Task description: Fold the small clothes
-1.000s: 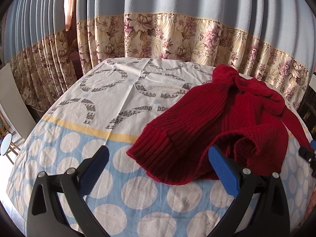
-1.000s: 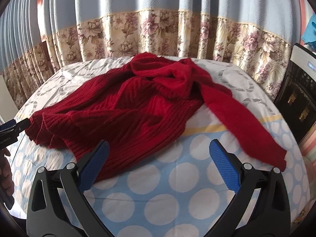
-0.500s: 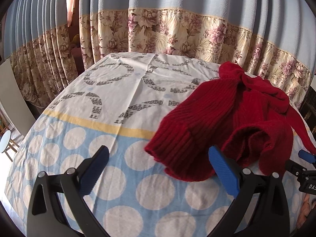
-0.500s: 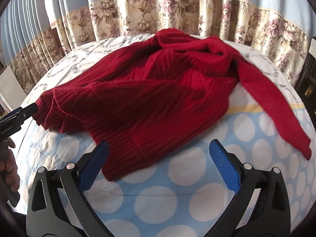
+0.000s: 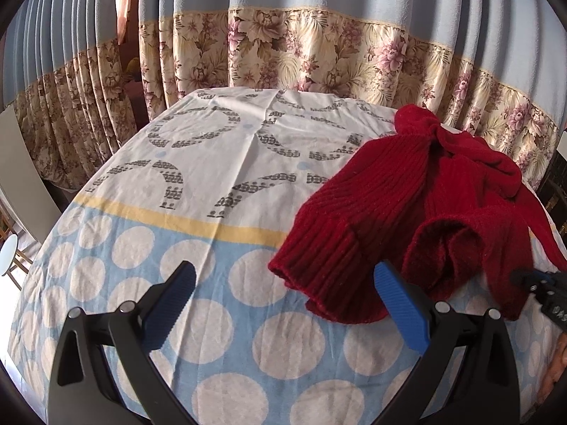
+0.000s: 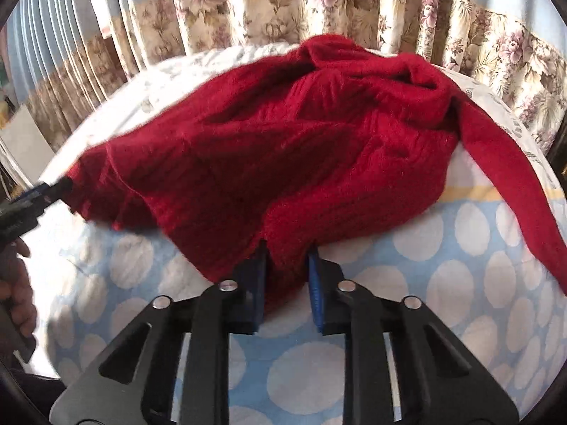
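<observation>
Clamping the near hem of the red sweater point(image 6: 301, 163), the right gripper point(image 6: 286, 269) has just closed on it; the left gripper point(image 5: 283, 301) gapes empty. Crumpled near the bed's point(image 5: 212, 318) right edge, the knit looks soft, floppy and stretchy; hem corners suit gripping.

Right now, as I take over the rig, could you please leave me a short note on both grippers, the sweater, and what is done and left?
Right gripper: its jaws have just been closing and are now pinched on the near hem of the red sweater.
Left gripper: open, holding nothing, with its right finger by the sweater's ribbed cuff.
Sweater: crumpled in a heap on the polka-dot cloth, one sleeve trailing off to the right in the right wrist view.
Done: hem gripped only.
Left: probably grip with the left, spread the sweater flat, then fold it.
</observation>
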`<state>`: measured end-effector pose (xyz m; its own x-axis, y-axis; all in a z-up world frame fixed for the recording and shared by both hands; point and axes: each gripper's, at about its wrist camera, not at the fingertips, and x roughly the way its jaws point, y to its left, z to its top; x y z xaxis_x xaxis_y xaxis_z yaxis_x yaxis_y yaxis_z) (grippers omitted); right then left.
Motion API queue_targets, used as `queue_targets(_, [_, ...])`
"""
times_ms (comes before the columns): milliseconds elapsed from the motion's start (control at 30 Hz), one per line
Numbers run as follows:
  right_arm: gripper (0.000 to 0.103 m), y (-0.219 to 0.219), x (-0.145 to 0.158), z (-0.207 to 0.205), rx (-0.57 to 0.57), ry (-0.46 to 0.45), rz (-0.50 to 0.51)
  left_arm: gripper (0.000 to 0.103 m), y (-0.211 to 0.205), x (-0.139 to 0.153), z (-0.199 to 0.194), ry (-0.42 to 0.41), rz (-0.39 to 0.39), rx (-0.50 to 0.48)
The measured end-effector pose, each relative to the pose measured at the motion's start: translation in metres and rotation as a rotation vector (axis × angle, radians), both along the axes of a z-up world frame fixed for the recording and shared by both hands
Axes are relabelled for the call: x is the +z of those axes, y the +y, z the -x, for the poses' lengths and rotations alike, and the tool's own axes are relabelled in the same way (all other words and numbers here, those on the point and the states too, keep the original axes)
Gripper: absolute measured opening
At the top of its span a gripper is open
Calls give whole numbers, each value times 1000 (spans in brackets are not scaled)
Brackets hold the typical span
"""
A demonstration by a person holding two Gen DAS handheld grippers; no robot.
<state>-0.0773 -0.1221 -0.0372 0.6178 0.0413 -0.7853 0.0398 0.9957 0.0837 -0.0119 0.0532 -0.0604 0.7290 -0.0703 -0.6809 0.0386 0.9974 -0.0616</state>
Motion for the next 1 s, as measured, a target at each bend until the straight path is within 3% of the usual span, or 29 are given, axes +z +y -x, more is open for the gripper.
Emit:
queue_targets(200, [18, -21, 32, 21, 1, -86, -32, 101, -12, 8, -2, -9, -26, 0])
queue_targets(467, [17, -105, 69, 81, -122, -166, -112, 101, -31, 24, -1, -17, -56, 13])
queue_targets(600, [16, -142, 68, 107, -190, -154, -101, 101, -42, 28, 2, -13, -68, 15])
queue_targets(733, [16, -168, 48, 112, -218, -80, -98, 101, -58, 22, 2, 23, -64, -34])
queue_targets(900, [17, -159, 36, 108, -206, -68, -53, 101, -82, 1, 0, 76, -114, -106])
queue_targets(1000, [17, -159, 37, 105, -206, -78, -58, 101, -81, -8, -9, 112, -78, -115])
